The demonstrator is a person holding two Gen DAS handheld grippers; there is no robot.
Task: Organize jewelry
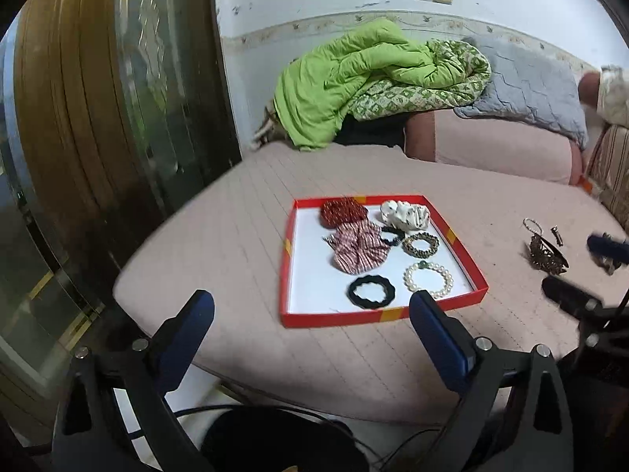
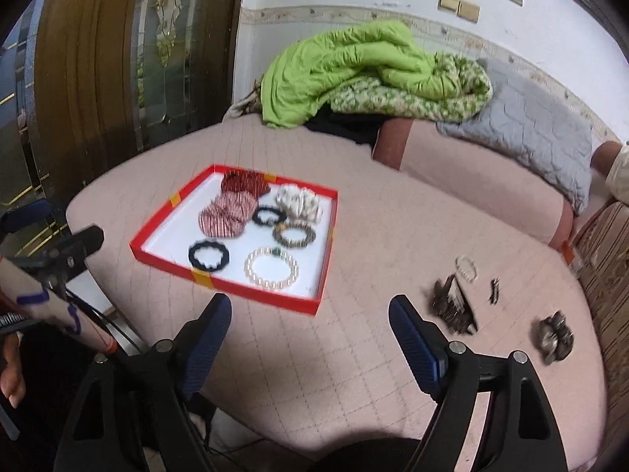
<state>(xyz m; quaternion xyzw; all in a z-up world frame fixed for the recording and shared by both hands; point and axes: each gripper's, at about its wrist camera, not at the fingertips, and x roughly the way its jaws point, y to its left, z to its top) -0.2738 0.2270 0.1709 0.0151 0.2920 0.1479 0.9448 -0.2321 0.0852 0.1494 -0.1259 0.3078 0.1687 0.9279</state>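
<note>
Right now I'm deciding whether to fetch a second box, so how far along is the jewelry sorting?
Mostly done: the red tray already holds seven pieces, among them the pearl bracelet and black hair tie. Nothing is in hand: left gripper and right gripper are both open and empty. Left on the bed: a brown hair claw, a small bracelet, a small clip and another blurred piece.

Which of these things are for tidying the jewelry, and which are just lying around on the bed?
For the job:
red tray
pearl bracelet, black hair tie and striped scrunchie in it
dark hair claw, small bracelet, little clip and brown clip out on the bed
both open tools, left and right

Just lying about:
green quilt
grey pillow
</note>
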